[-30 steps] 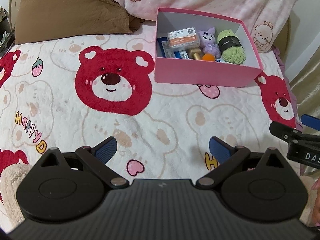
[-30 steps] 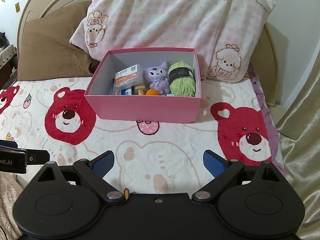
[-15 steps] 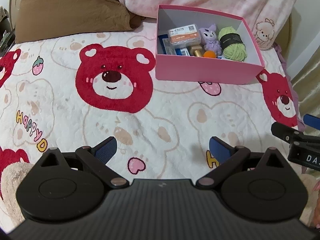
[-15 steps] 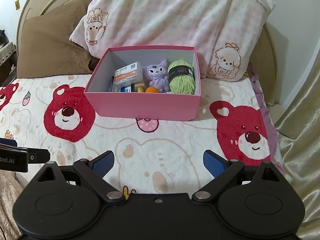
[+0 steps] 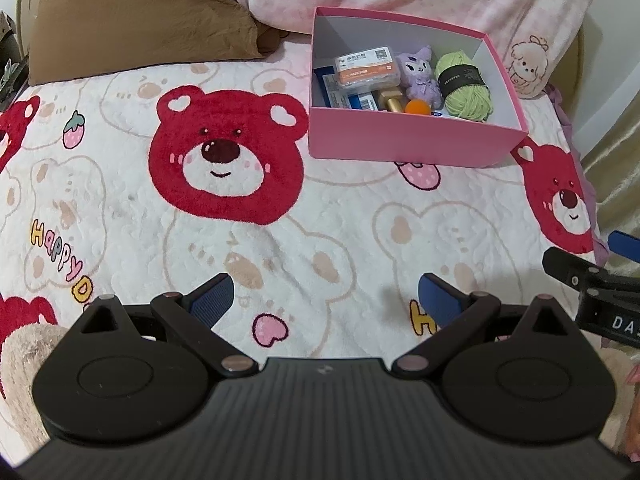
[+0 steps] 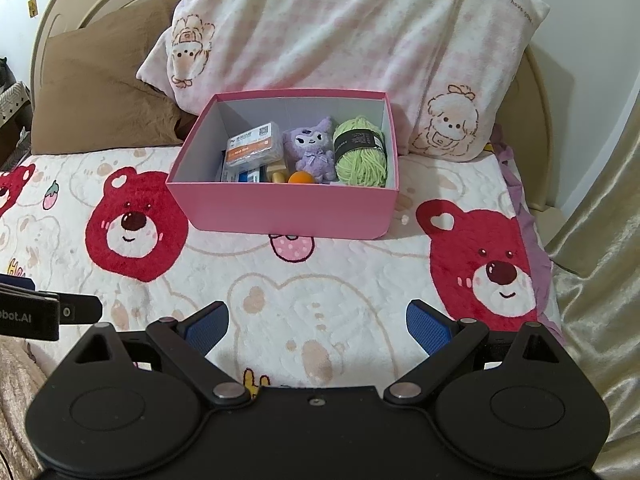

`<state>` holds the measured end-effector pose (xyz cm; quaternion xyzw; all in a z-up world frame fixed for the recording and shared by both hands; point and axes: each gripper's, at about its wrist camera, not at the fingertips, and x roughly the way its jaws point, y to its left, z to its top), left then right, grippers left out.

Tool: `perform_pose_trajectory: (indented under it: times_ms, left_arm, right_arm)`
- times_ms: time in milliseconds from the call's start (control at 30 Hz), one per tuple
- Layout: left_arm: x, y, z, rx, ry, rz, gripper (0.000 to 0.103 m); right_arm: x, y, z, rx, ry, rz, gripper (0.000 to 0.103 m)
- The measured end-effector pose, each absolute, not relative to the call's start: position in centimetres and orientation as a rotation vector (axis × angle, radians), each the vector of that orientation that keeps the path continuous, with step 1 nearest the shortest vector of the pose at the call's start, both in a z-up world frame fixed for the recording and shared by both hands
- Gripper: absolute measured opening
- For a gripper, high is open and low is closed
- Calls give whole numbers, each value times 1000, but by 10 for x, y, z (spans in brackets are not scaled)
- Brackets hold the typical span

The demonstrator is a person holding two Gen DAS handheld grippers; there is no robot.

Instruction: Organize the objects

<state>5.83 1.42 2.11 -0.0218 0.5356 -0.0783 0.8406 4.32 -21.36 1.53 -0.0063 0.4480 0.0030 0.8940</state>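
A pink box (image 5: 408, 136) (image 6: 288, 212) stands on the bear-print bedspread near the pillows. It holds a green yarn ball (image 5: 466, 88) (image 6: 360, 152), a purple plush toy (image 5: 420, 74) (image 6: 312, 150), an orange ball (image 5: 418, 106) (image 6: 302, 178), a clear orange-labelled case (image 5: 366, 66) (image 6: 252, 148), a small gold object and flat blue packets. My left gripper (image 5: 326, 300) is open and empty, well short of the box. My right gripper (image 6: 318, 322) is open and empty, also short of it.
A pink patterned pillow (image 6: 352, 40) leans behind the box and a brown pillow (image 5: 136, 16) lies to its left. The bedspread (image 5: 200, 240) lies between grippers and box. The bed's right edge and a gold curtain (image 6: 600, 280) are at the right.
Both grippers have drawn back slightly from the box, which now looks a little farther off. Both stay open and empty.
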Motion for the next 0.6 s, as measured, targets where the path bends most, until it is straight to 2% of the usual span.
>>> perform_pose_trajectory:
  times_ms: [100, 600]
  left_arm:
    - [59, 13, 21, -34, 1125, -161, 103]
    - [60, 11, 20, -14, 1118, -163, 103]
  right_arm:
    - [43, -214, 15, -12, 931, 5, 97]
    - [43, -214, 13, -23, 943, -7, 97]
